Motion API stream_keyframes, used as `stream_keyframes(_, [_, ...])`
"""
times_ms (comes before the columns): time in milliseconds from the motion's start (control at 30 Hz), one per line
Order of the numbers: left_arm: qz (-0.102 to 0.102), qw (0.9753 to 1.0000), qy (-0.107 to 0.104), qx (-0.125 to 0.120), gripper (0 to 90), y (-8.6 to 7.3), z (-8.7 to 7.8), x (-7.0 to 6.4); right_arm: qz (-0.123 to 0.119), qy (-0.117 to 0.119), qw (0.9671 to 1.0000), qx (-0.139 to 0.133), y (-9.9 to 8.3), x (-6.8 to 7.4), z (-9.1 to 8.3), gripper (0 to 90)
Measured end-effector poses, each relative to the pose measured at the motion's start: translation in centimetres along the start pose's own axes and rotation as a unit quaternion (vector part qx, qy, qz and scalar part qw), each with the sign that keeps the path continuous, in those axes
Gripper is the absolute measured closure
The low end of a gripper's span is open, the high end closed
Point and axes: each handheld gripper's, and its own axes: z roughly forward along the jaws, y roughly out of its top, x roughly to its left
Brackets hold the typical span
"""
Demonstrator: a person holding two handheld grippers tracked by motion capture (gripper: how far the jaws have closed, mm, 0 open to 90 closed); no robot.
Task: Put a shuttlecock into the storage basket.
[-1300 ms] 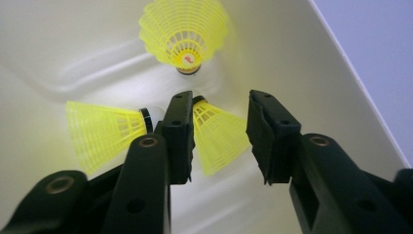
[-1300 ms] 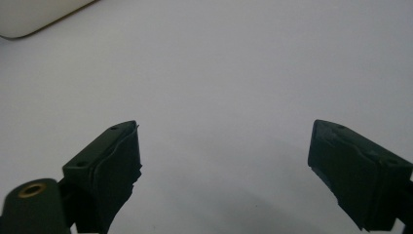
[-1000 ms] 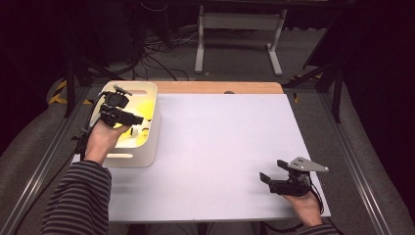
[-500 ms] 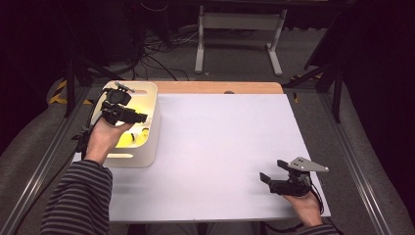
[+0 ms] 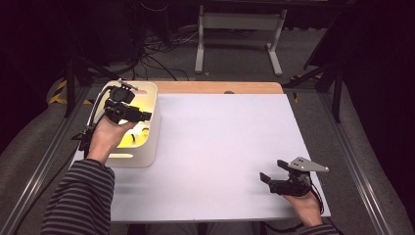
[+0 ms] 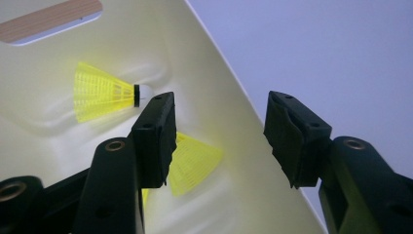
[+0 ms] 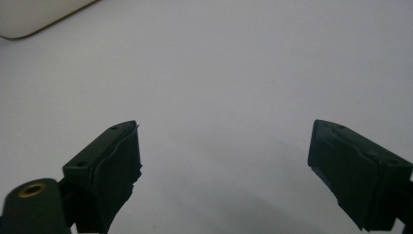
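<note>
Two yellow shuttlecocks (image 6: 100, 95) lie in the bin (image 6: 229, 204), below the spread left gripper (image 6: 219, 129). They look featherlight, with a soft skirt (easily crushed), so pinch the cork. Right gripper (image 7: 224, 161) rests spread, empty.

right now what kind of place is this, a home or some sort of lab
Most likely a lab or recording workspace, not a home. A white table stands on a metal frame, loose cables lie on the dark floor behind it, and a person holds a gripper over a white bin of yellow shuttlecocks.
</note>
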Motion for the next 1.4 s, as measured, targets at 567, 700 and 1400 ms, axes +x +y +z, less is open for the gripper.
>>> stream_keyframes(567, [0.020,0.9997,-0.015,0.003,46.1,0.9,0.6,-1.6,0.000,-0.001,1.0000,-0.002,0.0,0.0,0.0,12.1])
stream_keyframes(700, [0.022,0.9996,-0.019,0.002,45.7,1.1,0.6,-2.0,-0.001,-0.001,1.0000,-0.001,0.0,0.0,0.0,12.2])
stream_keyframes(1400, [0.039,0.9985,-0.038,-0.001,44.7,1.7,1.1,-4.0,-0.001,-0.002,1.0000,-0.003,0.0,0.0,-0.1,12.1])
